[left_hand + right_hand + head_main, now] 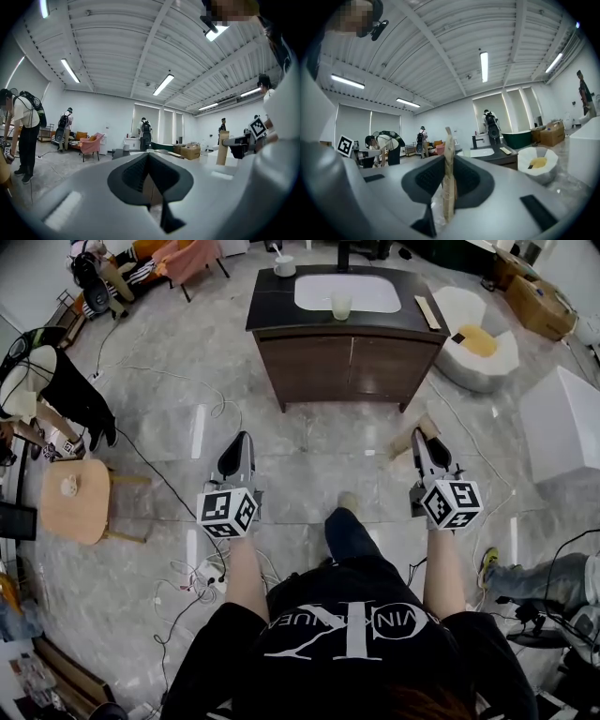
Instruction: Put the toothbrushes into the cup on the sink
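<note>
A dark wooden vanity with a black top (272, 307) and a white basin stands ahead of me. A pale cup (340, 306) sits at the basin's front edge. A tan toothbrush (427, 312) lies on the counter's right end. My right gripper (419, 435) is shut on another tan toothbrush (405, 442), which stands upright between its pads (449, 187). My left gripper (240, 439) is shut with nothing in it; its tips meet in the left gripper view (149, 157). Both grippers point level toward the vanity, well short of it, over the floor.
A round wooden side table (75, 501) stands to the left. A white seat with a yellow centre (478, 338) and a white box (562, 423) are to the right. Cables (202, 573) lie on the floor by my left leg. Several people stand in the background.
</note>
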{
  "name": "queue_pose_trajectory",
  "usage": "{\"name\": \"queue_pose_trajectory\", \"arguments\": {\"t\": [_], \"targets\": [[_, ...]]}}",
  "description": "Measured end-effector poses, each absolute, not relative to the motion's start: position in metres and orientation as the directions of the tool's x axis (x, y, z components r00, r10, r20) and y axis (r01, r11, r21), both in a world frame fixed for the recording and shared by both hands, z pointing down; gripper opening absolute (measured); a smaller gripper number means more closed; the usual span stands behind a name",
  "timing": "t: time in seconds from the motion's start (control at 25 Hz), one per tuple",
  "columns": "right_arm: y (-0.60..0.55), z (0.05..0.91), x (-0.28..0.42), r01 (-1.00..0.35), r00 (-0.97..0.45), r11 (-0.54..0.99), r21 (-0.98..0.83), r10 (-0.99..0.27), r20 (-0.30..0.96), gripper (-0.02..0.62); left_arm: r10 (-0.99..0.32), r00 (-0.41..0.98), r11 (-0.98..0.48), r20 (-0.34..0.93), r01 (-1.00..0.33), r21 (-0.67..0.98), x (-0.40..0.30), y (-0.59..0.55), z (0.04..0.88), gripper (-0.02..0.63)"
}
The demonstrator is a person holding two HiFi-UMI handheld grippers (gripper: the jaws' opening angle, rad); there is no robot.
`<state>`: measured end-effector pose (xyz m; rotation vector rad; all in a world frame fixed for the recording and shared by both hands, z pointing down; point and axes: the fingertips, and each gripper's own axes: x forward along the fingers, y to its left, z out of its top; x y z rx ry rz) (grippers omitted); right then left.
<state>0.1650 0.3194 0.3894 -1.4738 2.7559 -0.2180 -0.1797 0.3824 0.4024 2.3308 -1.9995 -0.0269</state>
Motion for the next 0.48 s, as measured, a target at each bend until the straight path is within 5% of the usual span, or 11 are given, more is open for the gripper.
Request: {"name": "queue_pose_trajectory", "arguments": {"t": [0.48], "targets": [[0.196,0.39,0.154,-0.806,-0.586,0.572,-0.154,-0.807,0.073,0.064,-0.983,0.179,-0.175,0.043,-0.981,0.079,-0.175,0.255,0.397,0.012]]}}
